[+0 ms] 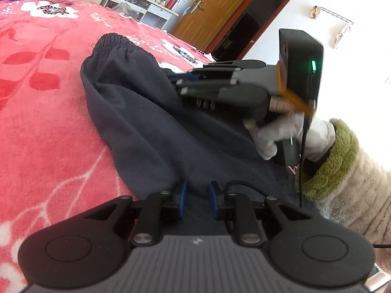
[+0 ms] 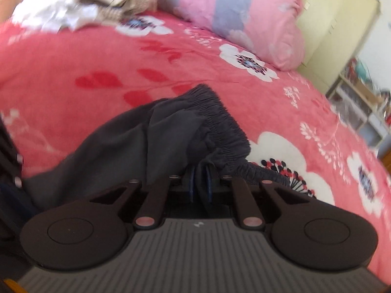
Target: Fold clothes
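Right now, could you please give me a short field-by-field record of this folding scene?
garment: dark grey trousers with elastic waistband, lying on the bedspread
surface: pink floral bedspread
left gripper: open, fingers either side of the fabric
right gripper: shut on the trousers near the waistband
background: pink pillow, wooden door

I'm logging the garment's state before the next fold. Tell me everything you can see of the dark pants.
The dark pants are charcoal grey, of soft matte woven-looking fabric, with a gathered elastic waistband. They lie crumpled and creased on the pink floral blanket, not yet flat. The right gripper is closed on fabric just below the waistband, lifting it into a ridge. The left gripper is open, its blue pads either side of a fold of cloth; whether they touch it is unclear.
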`<state>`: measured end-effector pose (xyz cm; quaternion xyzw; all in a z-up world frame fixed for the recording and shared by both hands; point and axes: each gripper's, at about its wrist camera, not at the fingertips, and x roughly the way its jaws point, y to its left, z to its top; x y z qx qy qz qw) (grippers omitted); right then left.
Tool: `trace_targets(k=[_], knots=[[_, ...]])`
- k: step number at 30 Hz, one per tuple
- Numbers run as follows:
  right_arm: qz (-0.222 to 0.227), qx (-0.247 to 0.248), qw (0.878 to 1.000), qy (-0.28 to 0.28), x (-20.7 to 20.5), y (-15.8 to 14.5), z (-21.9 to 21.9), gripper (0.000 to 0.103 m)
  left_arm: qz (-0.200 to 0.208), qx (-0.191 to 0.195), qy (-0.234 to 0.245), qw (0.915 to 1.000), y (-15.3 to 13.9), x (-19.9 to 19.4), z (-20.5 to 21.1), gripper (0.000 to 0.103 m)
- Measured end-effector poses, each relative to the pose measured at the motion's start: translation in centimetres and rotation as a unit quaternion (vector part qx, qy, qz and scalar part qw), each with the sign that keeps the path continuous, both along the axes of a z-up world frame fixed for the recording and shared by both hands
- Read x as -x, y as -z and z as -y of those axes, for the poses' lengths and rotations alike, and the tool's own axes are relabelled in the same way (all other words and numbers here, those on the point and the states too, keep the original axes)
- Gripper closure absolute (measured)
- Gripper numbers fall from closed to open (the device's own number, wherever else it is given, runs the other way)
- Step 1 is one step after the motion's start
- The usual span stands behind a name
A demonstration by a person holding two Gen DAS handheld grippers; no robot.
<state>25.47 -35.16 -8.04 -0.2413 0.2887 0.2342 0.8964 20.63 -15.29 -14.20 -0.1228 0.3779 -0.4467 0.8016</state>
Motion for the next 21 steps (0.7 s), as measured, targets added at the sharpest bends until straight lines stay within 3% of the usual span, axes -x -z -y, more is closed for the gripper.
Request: trace_targets(k=[2, 4, 6, 8, 11, 13, 15, 20, 21], knots=[[-0.031, -0.078, 0.996, 0.041, -1.6, -0.8, 2.1, 0.084, -0.002, 0.001, 0.000, 1.0000, 0.1, -0.1, 0.0, 0.082], [-0.063, -0.156, 0.982, 0.081, -3.3, -1.6, 4.3, 0.075, -0.004, 0.003, 0.000, 1.0000, 0.2, -0.2, 0.1, 0.082], [-0.100, -0.245, 0.956, 0.123, -5.1, -1.7, 7.2, 0.075, -0.006, 0.004, 0.000, 1.0000, 0.2, -0.2, 0.0, 0.082], [-0.141, -0.325, 0.921, 0.159, -6.8, -1.1, 9.9, 0.075, -0.007, 0.006, 0.001, 1.0000, 0.3, -0.3, 0.0, 0.082], [-0.188, -0.401, 0.873, 0.203, -8.7, 0.7, 12.5, 0.075, -0.010, 0.008, 0.001, 0.9999, 0.3, -0.4, -0.1, 0.082], [-0.215, -0.417, 0.858, 0.211, -9.5, 2.0, 12.6, 0.073, -0.011, 0.009, 0.001, 0.9999, 0.2, -0.4, -0.2, 0.082], [-0.232, -0.416, 0.856, 0.202, -9.8, 2.7, 12.0, 0.073, -0.012, 0.010, 0.001, 0.9999, 0.1, -0.4, -0.2, 0.082], [-0.233, -0.360, 0.890, 0.157, -9.4, 2.3, 8.9, 0.073, -0.013, 0.011, 0.000, 0.9998, -0.1, -0.2, -0.2, 0.082], [-0.232, -0.358, 0.891, 0.153, -9.3, 2.0, 8.7, 0.073, -0.013, 0.012, 0.000, 0.9998, -0.1, -0.3, -0.2, 0.082]])
